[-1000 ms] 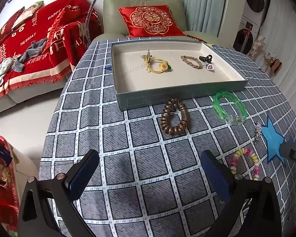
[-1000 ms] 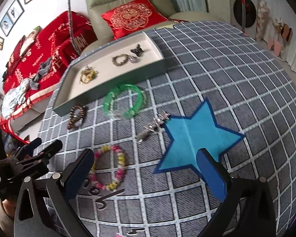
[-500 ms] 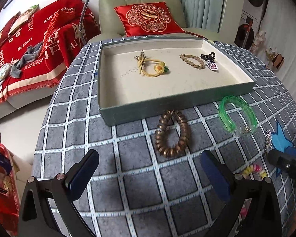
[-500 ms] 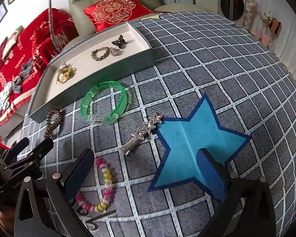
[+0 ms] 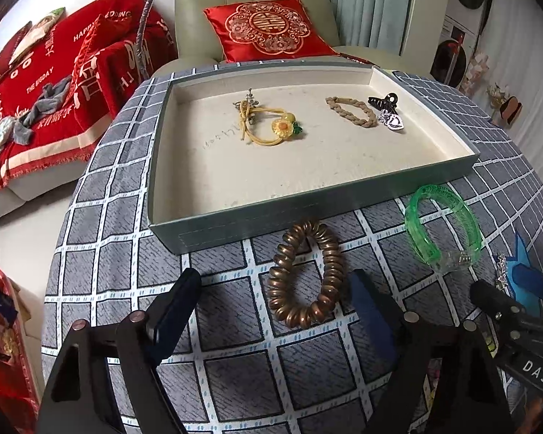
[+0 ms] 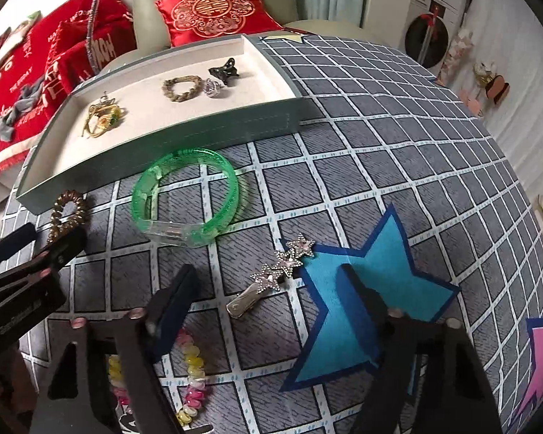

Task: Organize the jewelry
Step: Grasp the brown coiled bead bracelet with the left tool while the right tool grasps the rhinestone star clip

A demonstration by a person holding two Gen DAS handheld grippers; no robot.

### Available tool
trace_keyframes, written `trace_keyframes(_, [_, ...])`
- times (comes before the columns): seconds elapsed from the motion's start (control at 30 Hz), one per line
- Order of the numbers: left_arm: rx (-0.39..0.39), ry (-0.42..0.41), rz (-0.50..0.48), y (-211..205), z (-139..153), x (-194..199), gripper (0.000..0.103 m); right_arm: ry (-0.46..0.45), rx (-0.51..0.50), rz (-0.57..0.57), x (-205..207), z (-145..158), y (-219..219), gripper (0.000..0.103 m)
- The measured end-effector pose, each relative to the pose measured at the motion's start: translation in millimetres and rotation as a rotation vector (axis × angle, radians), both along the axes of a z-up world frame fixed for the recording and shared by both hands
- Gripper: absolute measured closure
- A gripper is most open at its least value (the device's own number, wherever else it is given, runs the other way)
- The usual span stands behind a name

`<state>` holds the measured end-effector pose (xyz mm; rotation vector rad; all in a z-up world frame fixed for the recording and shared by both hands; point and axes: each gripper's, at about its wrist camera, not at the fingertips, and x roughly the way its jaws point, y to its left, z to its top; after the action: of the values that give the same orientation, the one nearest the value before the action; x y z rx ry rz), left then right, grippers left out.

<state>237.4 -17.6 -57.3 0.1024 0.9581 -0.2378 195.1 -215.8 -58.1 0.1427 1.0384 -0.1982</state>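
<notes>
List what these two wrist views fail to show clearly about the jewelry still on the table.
- Pastel bead bracelet: right wrist view, its left half is hidden behind the right gripper; left wrist view shows only a sliver.
- Star hair clip: left wrist view, nearly all hidden by the right gripper.
- Bronze coil bracelet: right wrist view, lower part hidden by the left gripper.
- Faint marks on the tray lining: too small to read.

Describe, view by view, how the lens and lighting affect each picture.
Left wrist view: fisheye bends the tray edges, corners go dark, the bronze hair tie stays sharp. Right wrist view: same curving, and the tablecloth grid bulges; soft daylight, faint shadows beside the green bracelet.
</notes>
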Motion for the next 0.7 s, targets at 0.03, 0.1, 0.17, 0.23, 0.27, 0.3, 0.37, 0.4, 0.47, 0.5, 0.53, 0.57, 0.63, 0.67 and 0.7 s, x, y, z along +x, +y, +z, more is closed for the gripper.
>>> trace_keyframes(0.03, [-0.003, 0.001, -0.003, -1, 0, 0, 0.008, -0.001, 0.001, 0.001, -1, 1, 0, 0.036])
trace_keyframes(0.1, [-0.003, 0.001, -0.008, -2, 0, 0, 0.008, -0.001, 0.003, 0.006, -3, 2, -2, 0.042])
trace_keyframes(0.17, [0.000, -0.003, -0.014, -4, 0, -1, 0.016, 0.000, 0.003, 0.011, -2, 1, -6, 0.046])
trace_keyframes(0.23, [0.002, -0.010, -0.028, -7, 2, -2, 0.023, 0.000, 0.003, 0.018, -3, 2, -8, 0.056])
trace_keyframes(0.27, [0.003, -0.010, -0.034, -9, 3, -2, 0.030, -0.001, 0.003, 0.023, -4, 3, -9, 0.060])
trace_keyframes(0.3, [0.004, -0.013, -0.039, -10, 4, -3, 0.035, -0.001, 0.004, 0.026, -5, 3, -10, 0.071])
trace_keyframes(0.37, [0.001, -0.014, -0.049, -11, 5, -4, 0.054, -0.001, 0.008, 0.031, -5, 4, -10, 0.081])
trace_keyframes(0.4, [0.002, -0.016, -0.054, -11, 6, -4, 0.056, -0.003, 0.009, 0.036, -6, 4, -10, 0.081])
trace_keyframes(0.47, [0.000, -0.016, -0.069, -12, 7, -6, 0.065, -0.007, 0.012, 0.041, -7, 4, -9, 0.081])
trace_keyframes(0.5, [-0.002, -0.017, -0.074, -12, 7, -7, 0.065, -0.010, 0.016, 0.043, -8, 4, -10, 0.081])
trace_keyframes(0.53, [-0.004, -0.017, -0.075, -11, 7, -9, 0.065, -0.011, 0.020, 0.044, -9, 4, -10, 0.081])
trace_keyframes(0.57, [-0.005, -0.016, -0.076, -10, 8, -10, 0.065, -0.013, 0.027, 0.045, -10, 4, -11, 0.081])
trace_keyframes(0.63, [-0.008, -0.020, -0.079, -9, 10, -12, 0.065, -0.019, 0.050, 0.047, -13, 5, -13, 0.081])
trace_keyframes(0.67, [-0.010, -0.022, -0.080, -9, 11, -13, 0.065, -0.022, 0.068, 0.047, -15, 5, -15, 0.081])
trace_keyframes(0.7, [-0.013, -0.026, -0.083, -9, 13, -15, 0.065, -0.025, 0.085, 0.046, -16, 5, -17, 0.081])
